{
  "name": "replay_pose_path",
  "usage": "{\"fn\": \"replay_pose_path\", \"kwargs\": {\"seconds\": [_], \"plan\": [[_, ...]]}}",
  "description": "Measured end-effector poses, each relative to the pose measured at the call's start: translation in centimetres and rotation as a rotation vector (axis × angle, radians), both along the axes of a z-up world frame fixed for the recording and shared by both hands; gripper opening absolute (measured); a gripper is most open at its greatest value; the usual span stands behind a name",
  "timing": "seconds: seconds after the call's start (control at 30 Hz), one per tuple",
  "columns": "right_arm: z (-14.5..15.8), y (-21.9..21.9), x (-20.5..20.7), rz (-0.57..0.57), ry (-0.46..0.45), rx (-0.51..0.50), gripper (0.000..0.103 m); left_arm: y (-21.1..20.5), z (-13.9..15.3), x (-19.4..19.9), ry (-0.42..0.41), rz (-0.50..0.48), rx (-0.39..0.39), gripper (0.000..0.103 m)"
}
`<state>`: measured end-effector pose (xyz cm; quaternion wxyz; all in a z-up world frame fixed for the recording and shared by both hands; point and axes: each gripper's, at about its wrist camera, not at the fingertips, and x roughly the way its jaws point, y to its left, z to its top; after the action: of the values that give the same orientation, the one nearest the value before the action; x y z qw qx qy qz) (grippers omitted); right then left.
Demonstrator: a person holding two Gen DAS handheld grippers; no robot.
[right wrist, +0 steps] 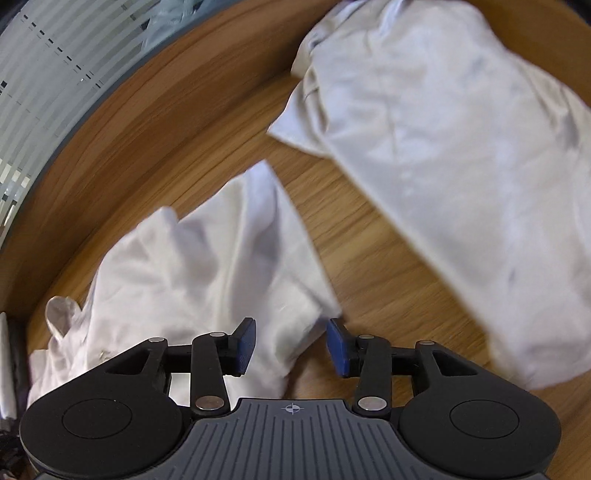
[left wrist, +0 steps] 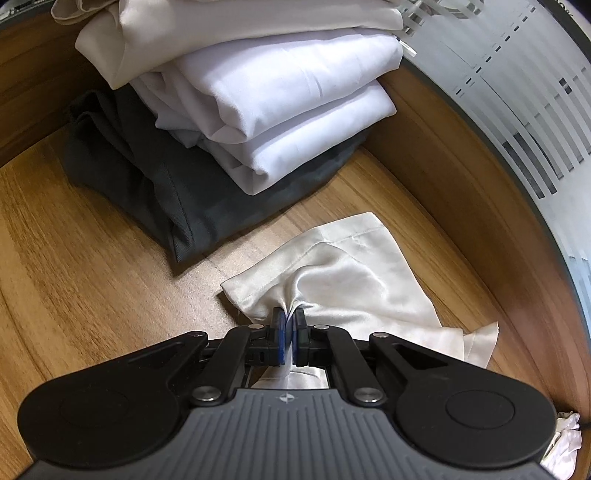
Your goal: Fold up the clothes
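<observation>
In the left wrist view my left gripper [left wrist: 290,319] is shut on a pinch of a cream satin garment [left wrist: 347,280] that lies crumpled on the wooden table [left wrist: 92,258]. The cloth bunches up between the blue pads. In the right wrist view my right gripper [right wrist: 291,345] stands open above the lower edge of a white garment [right wrist: 192,258], whose cloth lies under and between the blue pads [right wrist: 245,341] without being pressed. A second, larger whitish garment [right wrist: 461,166] lies spread at the upper right, blurred.
A stack of folded clothes stands beyond the left gripper: a dark grey piece [left wrist: 177,192] at the bottom, white pieces [left wrist: 288,107] on it, a beige one [left wrist: 229,26] on top. A striped frosted wall [left wrist: 517,92] runs behind the table's raised wooden rim [right wrist: 147,122].
</observation>
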<state>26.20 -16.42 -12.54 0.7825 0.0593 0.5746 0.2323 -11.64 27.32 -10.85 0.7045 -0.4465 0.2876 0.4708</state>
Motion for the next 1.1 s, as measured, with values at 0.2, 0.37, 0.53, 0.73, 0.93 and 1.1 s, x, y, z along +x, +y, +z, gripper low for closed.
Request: {"fn": "replay_pose_path", "kwargs": {"seconds": [0.2, 0.37, 0.53, 0.73, 0.93, 1.1], "plan": [[-0.9, 0.3, -0.2, -0.040, -0.024, -0.023, 0.003, 0.0, 0.6, 0.1, 0.004, -0.008, 0.045, 0.003], [0.8, -0.1, 1.3, -0.047, -0.132, -0.038, 0.002, 0.1, 1.1, 0.9, 0.005, -0.057, 0.061, 0.003], [1.0, 0.5, 2.3, 0.020, -0.168, -0.071, 0.003, 0.2, 0.6, 2.3, 0.057, -0.114, 0.076, 0.005], [2.3, 0.3, 0.7, 0.155, -0.232, -0.101, 0.029, -0.8, 2.0, 1.7, 0.084, -0.190, 0.164, 0.048], [5.0, -1.9, -1.8, 0.258, -0.276, -0.112, 0.032, -2.3, 3.9, 0.4, 0.092, -0.256, 0.190, 0.048], [6.6, -1.9, -2.9, 0.337, -0.287, -0.117, 0.032, -2.9, 5.6, 1.5, 0.116, -0.330, 0.224, 0.048]]}}
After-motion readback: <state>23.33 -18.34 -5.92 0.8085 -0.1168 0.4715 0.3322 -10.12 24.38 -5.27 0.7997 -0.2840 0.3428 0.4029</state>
